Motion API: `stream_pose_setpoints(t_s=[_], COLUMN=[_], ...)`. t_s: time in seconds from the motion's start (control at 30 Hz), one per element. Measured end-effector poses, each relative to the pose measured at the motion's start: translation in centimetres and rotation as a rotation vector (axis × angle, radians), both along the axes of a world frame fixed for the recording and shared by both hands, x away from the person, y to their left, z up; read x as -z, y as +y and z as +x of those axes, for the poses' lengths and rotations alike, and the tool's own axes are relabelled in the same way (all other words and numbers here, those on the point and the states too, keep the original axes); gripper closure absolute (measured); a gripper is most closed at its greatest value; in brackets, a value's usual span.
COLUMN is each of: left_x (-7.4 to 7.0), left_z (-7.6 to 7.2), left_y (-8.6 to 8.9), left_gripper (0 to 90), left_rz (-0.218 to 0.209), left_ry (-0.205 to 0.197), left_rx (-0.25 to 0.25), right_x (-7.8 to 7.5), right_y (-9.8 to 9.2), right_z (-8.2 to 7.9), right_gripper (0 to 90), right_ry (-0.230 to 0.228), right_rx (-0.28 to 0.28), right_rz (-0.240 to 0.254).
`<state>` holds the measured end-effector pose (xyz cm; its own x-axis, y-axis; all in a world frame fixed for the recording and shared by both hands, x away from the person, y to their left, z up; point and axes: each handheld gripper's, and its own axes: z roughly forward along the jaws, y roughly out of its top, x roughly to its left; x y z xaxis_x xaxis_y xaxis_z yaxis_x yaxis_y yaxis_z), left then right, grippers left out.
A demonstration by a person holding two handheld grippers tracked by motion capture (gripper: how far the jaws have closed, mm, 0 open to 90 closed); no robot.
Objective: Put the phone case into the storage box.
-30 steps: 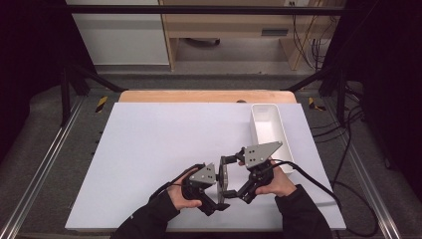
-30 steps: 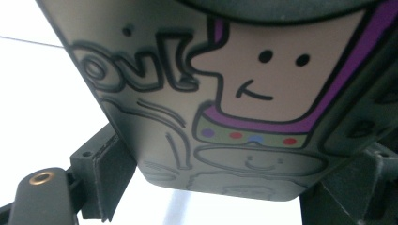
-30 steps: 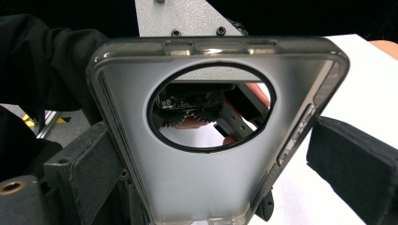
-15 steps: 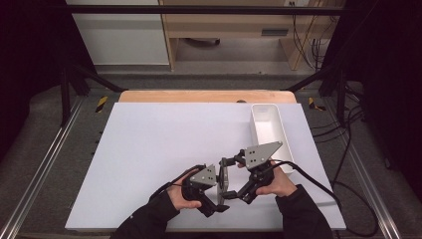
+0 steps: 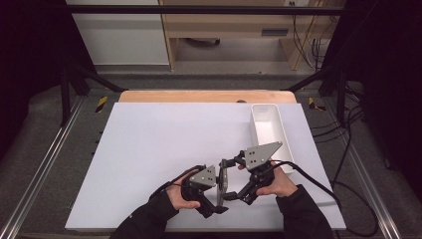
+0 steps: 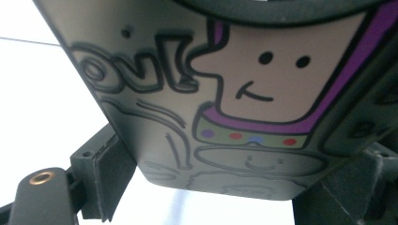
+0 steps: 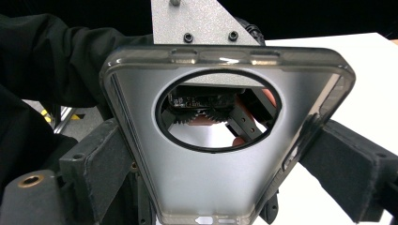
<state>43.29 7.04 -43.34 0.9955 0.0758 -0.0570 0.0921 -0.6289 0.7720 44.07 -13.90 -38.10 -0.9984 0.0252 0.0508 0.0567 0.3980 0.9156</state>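
A person is sitting at the near edge of a white rectangular table top [image 5: 164, 149], holding 2 tongs close together just above it. Between them a translucent grey phone case with a large round camera opening [image 5: 220, 181] is standing on edge, thin side up in the high view, near the table's front edge.

The left gripper [image 5: 219, 191] is gripping the case across its width: in the left gripper view its 2 black jaws are standing wide apart, 1 against each long edge, and the case's printed back [image 6: 220, 108] is lying right over the lens, showing a cartoon face with purple outlines, a row of coloured dots and thick black lettering.

The right gripper [image 5: 230, 179] is meeting the case from the other side. In the right gripper view the case's plain inner face [image 7: 220, 154] is sitting between that gripper's 2 black padded jaws, which are also standing wide, the pads lying against the case's 2 long edges. Through the round opening the left gripper's gears and a fingertip are showing, with its grey 3-cornered plate above the case's top edge.

A white oblong plastic bin [image 5: 268, 132] is sitting on the table's right part, beyond the right hand [image 5: 278, 184] and apart from the case. The left hand [image 5: 181, 194] is resting low by the front edge.
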Motion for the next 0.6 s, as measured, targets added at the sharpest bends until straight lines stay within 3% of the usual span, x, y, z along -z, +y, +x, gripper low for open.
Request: stream_pose_setpoints(t_s=[0.6], left_x=[-0.01], left_z=[-0.08], left_y=[-0.09], left_gripper=[10.9], left_rz=[-0.021], left_ry=[-0.004], left_rx=[-0.024], right_x=[-0.16], right_y=[-0.12], right_z=[-0.09], right_gripper=[12.6], right_ry=[0.003], right_rx=[0.021], right_rz=[0.004])
